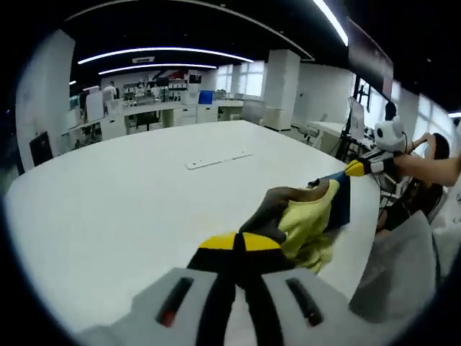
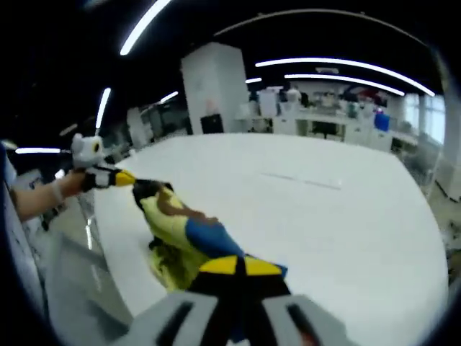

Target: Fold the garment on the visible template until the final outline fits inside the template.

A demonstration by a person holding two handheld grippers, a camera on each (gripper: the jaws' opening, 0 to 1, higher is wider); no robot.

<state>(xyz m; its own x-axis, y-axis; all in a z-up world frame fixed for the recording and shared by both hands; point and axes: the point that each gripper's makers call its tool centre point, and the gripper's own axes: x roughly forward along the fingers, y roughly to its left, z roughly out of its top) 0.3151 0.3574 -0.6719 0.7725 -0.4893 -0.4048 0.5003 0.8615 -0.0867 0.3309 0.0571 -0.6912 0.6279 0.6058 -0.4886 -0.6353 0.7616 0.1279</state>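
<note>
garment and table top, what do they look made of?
Garment: soft cloth in yellow, blue and dark panels, matte; it sags and creases between the left hand-held gripper and the right hand-held gripper. Exact fabric can't be told.

Table: hard, smooth white top with a slight sheen, likely laminate or painted board; flat and seamless apart from a thin strip near the middle.
</note>
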